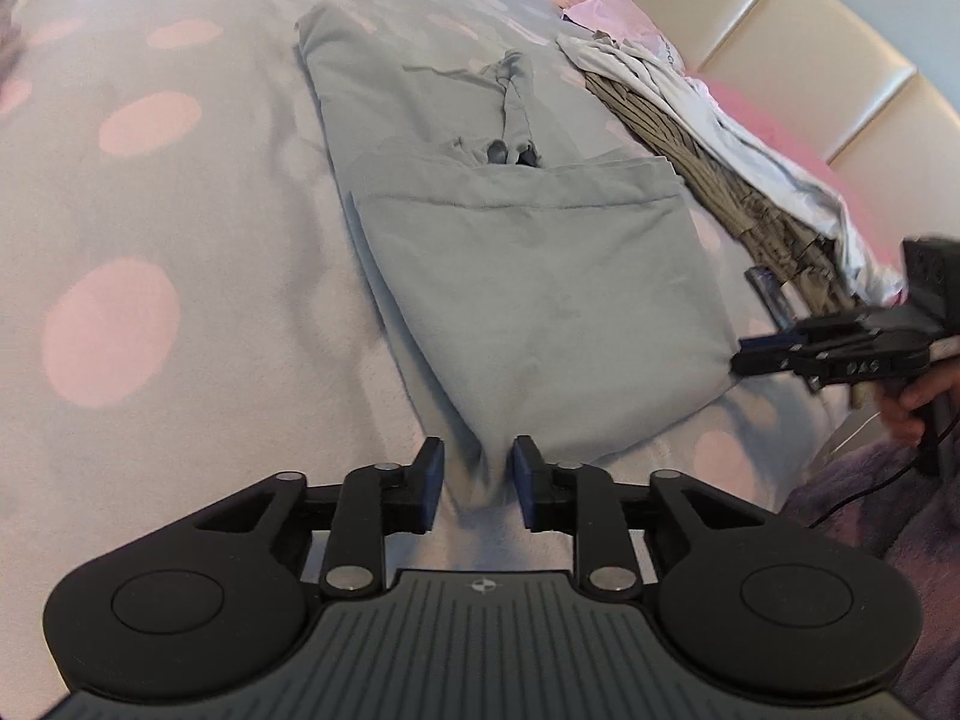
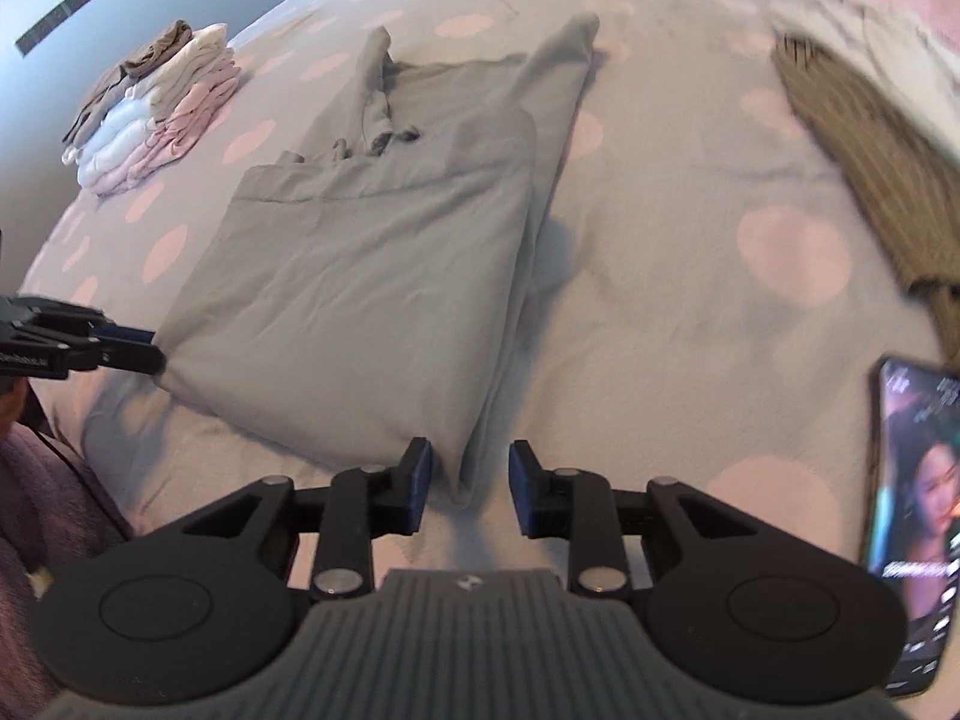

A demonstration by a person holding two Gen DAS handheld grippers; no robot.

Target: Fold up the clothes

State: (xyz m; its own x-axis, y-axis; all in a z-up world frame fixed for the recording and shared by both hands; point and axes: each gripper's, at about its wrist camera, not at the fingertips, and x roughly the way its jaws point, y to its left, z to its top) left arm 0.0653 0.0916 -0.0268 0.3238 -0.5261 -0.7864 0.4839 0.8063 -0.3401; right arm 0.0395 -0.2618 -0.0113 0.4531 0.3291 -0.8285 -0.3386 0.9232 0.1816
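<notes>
Grey folded cotton garment (image 1: pixel 540 300), soft dotted bedspread (image 1: pixel 150 240), creased

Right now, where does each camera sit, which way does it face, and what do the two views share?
Left wrist: on the left gripper, looking down at the grey garment; the right gripper and a hand enter at right.
Right wrist: on the right gripper, facing the garment's other near corner; the left gripper enters at left, a phone at right.
Shared: garment, dotted bedspread, striped cloth.
</notes>
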